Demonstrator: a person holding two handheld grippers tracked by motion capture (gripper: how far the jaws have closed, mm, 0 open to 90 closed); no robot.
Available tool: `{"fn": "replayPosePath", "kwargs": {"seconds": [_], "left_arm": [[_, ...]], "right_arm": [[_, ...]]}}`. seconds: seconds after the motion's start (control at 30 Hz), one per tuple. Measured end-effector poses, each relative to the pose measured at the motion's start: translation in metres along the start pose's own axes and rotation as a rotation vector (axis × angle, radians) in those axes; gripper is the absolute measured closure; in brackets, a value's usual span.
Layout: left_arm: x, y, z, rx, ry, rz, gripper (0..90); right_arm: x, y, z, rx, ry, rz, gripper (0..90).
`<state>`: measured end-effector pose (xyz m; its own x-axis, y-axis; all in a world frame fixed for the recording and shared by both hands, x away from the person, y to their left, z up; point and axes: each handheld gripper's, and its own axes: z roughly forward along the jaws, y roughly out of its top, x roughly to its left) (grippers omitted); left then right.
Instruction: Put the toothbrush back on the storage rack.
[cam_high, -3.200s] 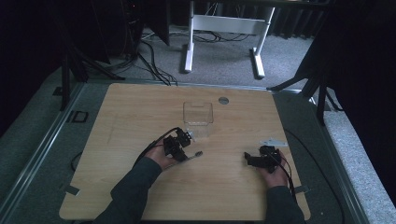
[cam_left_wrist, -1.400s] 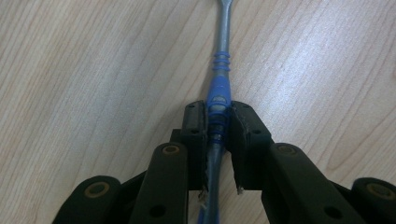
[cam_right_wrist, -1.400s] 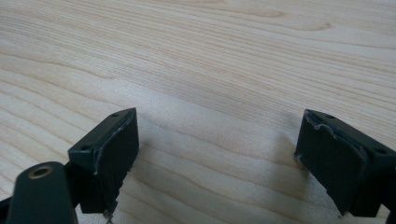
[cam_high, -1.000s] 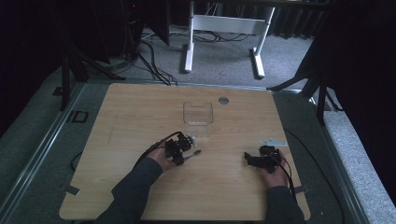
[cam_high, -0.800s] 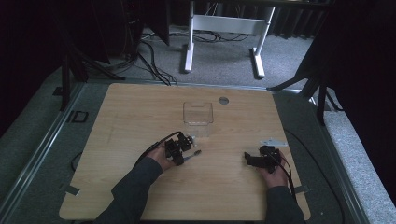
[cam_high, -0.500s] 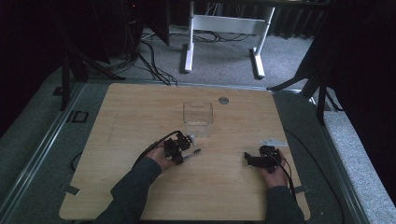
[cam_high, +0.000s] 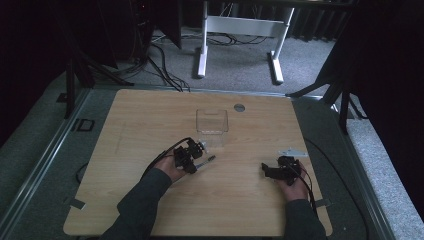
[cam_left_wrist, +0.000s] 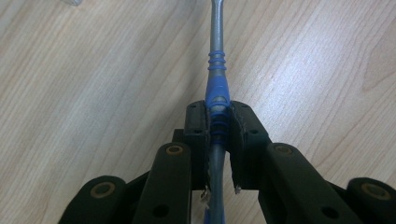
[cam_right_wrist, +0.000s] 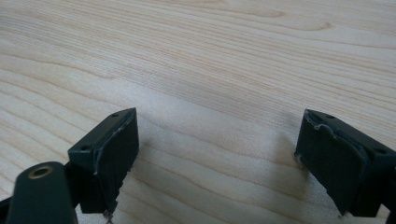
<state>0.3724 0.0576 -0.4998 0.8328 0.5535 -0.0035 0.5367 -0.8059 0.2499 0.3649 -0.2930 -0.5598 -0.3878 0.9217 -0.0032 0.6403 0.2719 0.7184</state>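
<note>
Jaws of the left gripper (cam_left_wrist: 219, 128) are clamped tight on a slim tool with a blue ribbed grip (cam_left_wrist: 216, 88), pinching it across the blue section. Its grey metal shaft runs straight out ahead, in line with the gripper's own reach, so the tool's long axis carries on the line of the hand. In the high view, the left gripper (cam_high: 189, 156) sits near the middle of the wooden table (cam_high: 140, 115), and the tool's free end (cam_high: 207, 160) juts out to the right of it, lying nearly level just above the boards.

Beyond that hand, toward the far edge, stands a clear plastic box (cam_high: 212, 121), close by and open at the top. It lies up and slightly right of the left gripper, so the tool's tip points past the box rather than at it; I'd judge the hand must swing the shaft round to bring it over the rim.

Off at the right side, the right gripper (cam_high: 280, 170) rests well away from the box, its jaws spread wide over bare wood with nothing between them (cam_right_wrist: 219, 158). The left hand is plainly the nearer one.
</note>
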Motion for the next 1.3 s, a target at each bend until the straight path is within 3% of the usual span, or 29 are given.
{"fn": "replayPosePath", "kwargs": {"seconds": [0.5,0.83,1.3], "left_arm": [[0.005,-0.002,-0.01,-0.06,-0.002,-0.027,78.5],[0.007,-0.003,-0.02,-0.133,-0.022,-0.05,78.5],[0.009,-0.004,-0.028,-0.215,-0.015,-0.079,78.4]], "right_arm": [[0.0,0.0,0.0,0.0,0.0,0.0,12.7],[0.0,0.0,0.0,0.0,0.0,0.0,12.7],[0.0,0.0,0.0,0.0,0.0,0.004,12.7]]}}
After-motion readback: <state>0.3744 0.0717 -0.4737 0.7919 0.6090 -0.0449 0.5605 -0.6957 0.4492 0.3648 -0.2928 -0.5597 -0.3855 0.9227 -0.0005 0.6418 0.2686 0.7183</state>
